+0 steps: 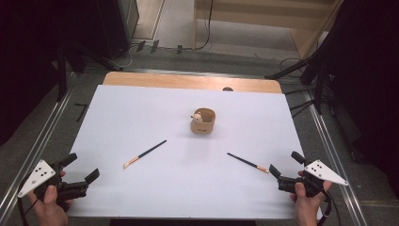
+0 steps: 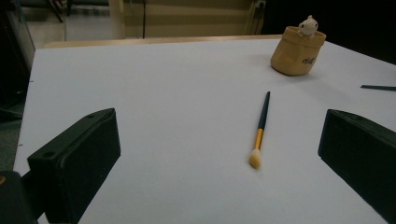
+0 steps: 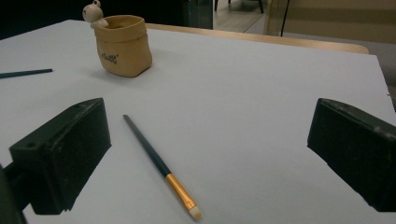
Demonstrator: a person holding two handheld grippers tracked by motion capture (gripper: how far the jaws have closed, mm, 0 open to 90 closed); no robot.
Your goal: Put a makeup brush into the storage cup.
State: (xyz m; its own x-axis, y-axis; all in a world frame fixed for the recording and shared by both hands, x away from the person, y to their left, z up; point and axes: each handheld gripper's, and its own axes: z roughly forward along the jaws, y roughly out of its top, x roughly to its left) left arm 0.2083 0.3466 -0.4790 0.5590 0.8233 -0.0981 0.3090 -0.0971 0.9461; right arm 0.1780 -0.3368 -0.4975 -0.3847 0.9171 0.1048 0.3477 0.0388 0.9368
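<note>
A: High view. Where do the grippers sit?

B: The left gripper is held at 7 o'clock of the white table, at its near edge, jaws spread apart with nothing between them. The right gripper is at 5 o'clock, jaws likewise apart and empty.

A: And the things on the table?

B: A tan holder with a small figure on its rim stands just past the table's centre, toward 12 o'clock. The left brush lies at 8 o'clock of the holder, bristles toward the near edge. The right brush lies at 4 o'clock of the holder, its metal-banded end just beside the right gripper's jaws; whether they touch cannot be told.

A: Left gripper view?

B: Both black jaws stand wide at the lower corners. The left brush lies flat between and beyond them, pale bristles nearest the camera, handle toward 12 o'clock. The holder stands at 1 o'clock, well apart from it.

A: Right gripper view?

B: Jaws wide again. The right brush lies between them, nearer the jaw at the picture's left, bristles at 6 o'clock, handle toward 11 o'clock. The holder stands upright at 11 o'clock.
</note>
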